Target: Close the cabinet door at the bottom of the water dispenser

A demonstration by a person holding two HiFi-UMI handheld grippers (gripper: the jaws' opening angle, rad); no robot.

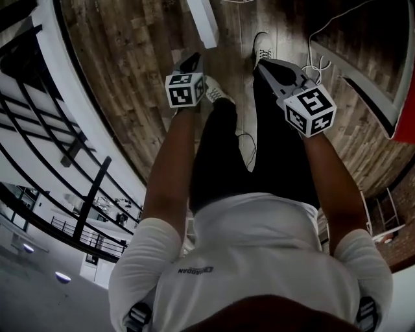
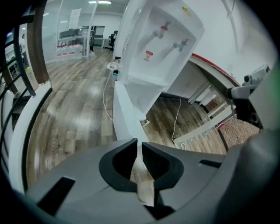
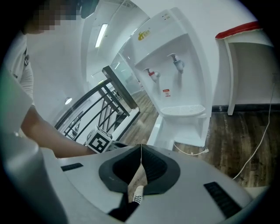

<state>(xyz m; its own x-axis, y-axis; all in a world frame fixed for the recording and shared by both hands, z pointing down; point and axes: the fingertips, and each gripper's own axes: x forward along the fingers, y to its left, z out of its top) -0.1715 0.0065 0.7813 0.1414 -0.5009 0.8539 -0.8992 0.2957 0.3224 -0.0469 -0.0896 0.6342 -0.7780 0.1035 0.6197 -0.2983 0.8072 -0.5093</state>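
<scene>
The head view is dim. Both gripper views are bright under ceiling strips [image 2: 99,2], the floor [image 2: 83,94] glares ahead of the left gripper [image 2: 139,142], and the edges are fisheye-bent and vignetted.

Both arms stretch forward and down, left claw [image 1: 190,63] and right claw [image 1: 264,69] each with jaws pressed together.

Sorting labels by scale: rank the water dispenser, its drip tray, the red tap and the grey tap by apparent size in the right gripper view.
1. water dispenser
2. drip tray
3. red tap and grey tap: they look about alike, so they are not ranked against each other.
</scene>
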